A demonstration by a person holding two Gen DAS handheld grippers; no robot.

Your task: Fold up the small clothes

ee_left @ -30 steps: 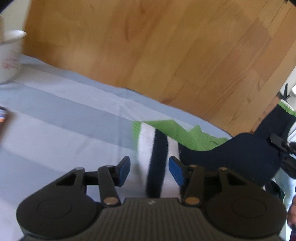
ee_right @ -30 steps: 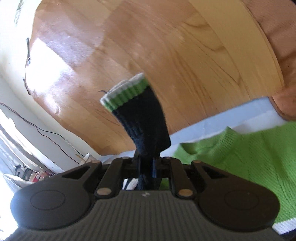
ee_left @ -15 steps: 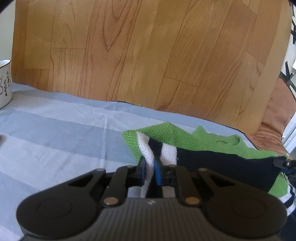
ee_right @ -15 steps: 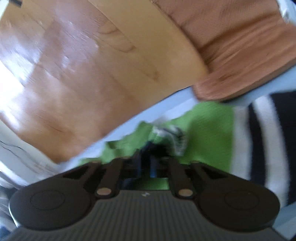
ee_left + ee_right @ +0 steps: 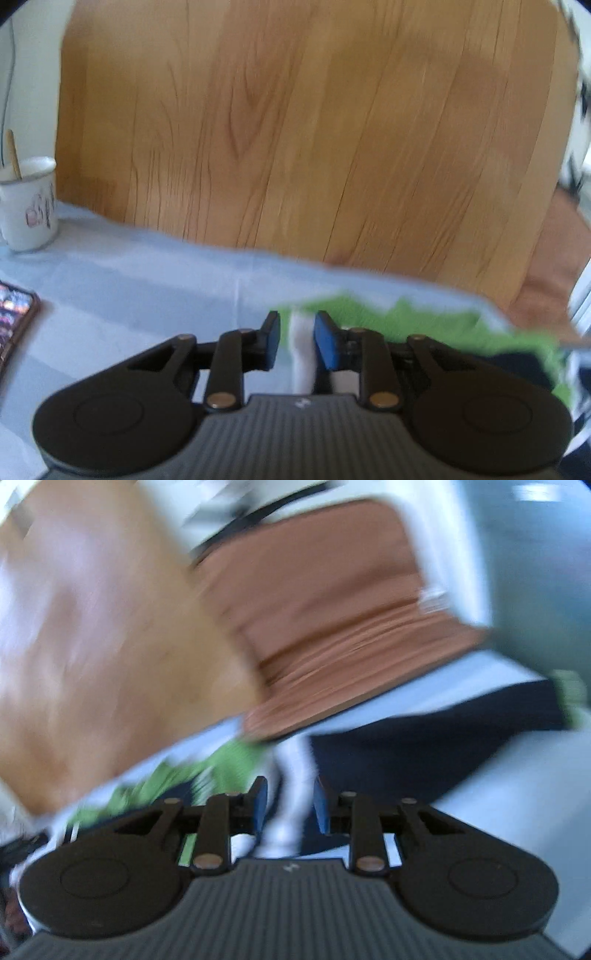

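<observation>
A small knit sweater, green (image 5: pixel 424 321) with white and navy stripes, lies on the pale blue striped cloth (image 5: pixel 129 288). My left gripper (image 5: pixel 298 341) hangs just over its white stripe (image 5: pixel 303 332). Its jaws are opening, and the fabric sits in the gap with no pad pressing on it. A navy patch (image 5: pixel 517 365) lies on the green at the right. The right wrist view is blurred. There my right gripper (image 5: pixel 290 803) is also opening, above a white and navy stripe (image 5: pixel 291 775), gripping nothing. A navy sleeve (image 5: pixel 424 753) with a green cuff (image 5: pixel 570 698) stretches off to the right.
A white mug (image 5: pixel 29 206) with a wooden stick in it stands at the cloth's far left. A dark-framed flat object (image 5: pixel 14 317) lies at the left edge. Past the table edge are wooden floor (image 5: pixel 295 129) and a brown cushion (image 5: pixel 332 627).
My left gripper closed on the white-striped edge, lifted it a little, then let it go. The right gripper carried the navy sleeve over the green body, released it and swung fast to the side.
</observation>
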